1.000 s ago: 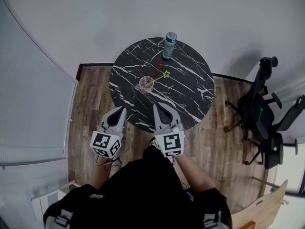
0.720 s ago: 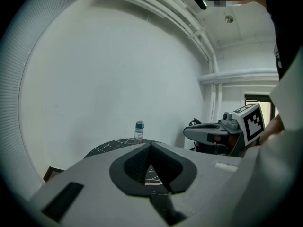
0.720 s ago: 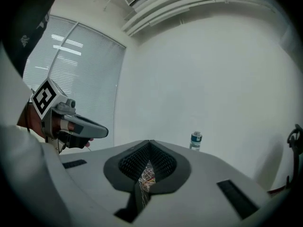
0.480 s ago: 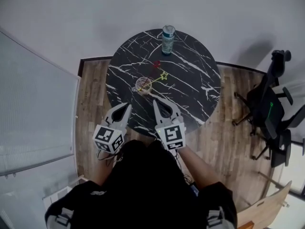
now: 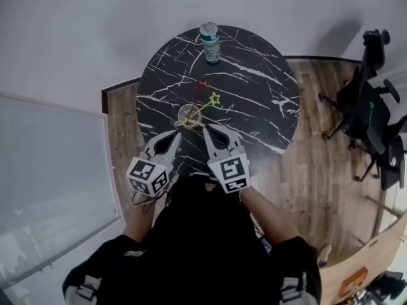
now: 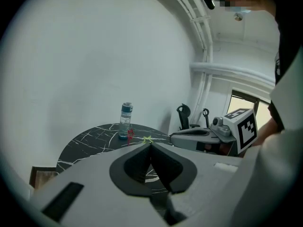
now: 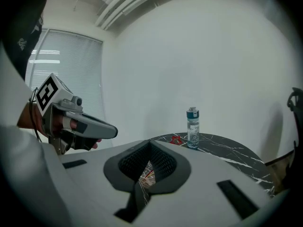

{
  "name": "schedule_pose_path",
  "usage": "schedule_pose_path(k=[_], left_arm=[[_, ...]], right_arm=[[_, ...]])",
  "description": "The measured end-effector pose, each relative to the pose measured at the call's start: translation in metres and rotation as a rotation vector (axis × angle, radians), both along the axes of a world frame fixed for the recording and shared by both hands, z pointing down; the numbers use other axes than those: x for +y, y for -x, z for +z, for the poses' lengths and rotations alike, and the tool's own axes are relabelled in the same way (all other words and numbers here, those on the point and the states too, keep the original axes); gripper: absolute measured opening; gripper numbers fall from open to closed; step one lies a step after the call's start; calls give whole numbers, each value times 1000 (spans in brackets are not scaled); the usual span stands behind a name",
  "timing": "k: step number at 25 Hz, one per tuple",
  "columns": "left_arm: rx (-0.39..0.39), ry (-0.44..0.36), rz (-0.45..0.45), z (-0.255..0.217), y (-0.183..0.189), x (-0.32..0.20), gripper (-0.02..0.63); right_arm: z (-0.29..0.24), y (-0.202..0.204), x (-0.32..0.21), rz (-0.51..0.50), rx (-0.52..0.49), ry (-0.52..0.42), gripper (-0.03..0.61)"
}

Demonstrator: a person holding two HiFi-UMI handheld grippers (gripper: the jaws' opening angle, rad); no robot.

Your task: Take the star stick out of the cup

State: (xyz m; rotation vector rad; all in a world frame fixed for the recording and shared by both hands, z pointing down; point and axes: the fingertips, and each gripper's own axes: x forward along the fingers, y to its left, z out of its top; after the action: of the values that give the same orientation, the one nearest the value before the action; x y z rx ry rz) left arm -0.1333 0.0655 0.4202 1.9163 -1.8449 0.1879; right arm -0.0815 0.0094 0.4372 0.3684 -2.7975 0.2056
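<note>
Hardly begun, judging by how things lie; no grab yet, no lift yet. Left to do: reach in, pinch the star stick [image 5: 205, 107], pull it up and out of the cup [image 5: 190, 115].

Star stick: thin and yellow-green, with a small open star on top; bottom end down in the cup, top end leaning out over the rim, away and to the right. Looks light and easy to knock; probably needs a soft pinch on the thin part. Further back, a red star [image 5: 202, 83], maybe on a second stick from the same cup; hard to tell for sure. Cup: small and clear, standing near the middle of the round black table [image 5: 261, 113] with white lines like marble. Far side: a water bottle [image 5: 210, 42], upright, well apart from the cup.

Left gripper [image 5: 174, 137]: near the cup, on its near left; jaws closed tip to tip, holding nothing. Right gripper [image 5: 210, 132]: near the cup, on its near right; jaws also pressed together at the tips, holding nothing; cup seen through the hole behind the tips. Must open before any pinch.
</note>
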Motion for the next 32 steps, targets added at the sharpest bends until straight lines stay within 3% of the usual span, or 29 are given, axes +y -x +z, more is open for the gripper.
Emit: schedule_pose_path(k=[21, 32], left_arm=[[2, 147, 431, 75, 58, -71, 0], [-31, 208, 588, 114, 63, -95, 0]], right_arm=[[80, 25, -29, 425, 54, 196, -3], [108, 25, -19, 547, 67, 249, -3]])
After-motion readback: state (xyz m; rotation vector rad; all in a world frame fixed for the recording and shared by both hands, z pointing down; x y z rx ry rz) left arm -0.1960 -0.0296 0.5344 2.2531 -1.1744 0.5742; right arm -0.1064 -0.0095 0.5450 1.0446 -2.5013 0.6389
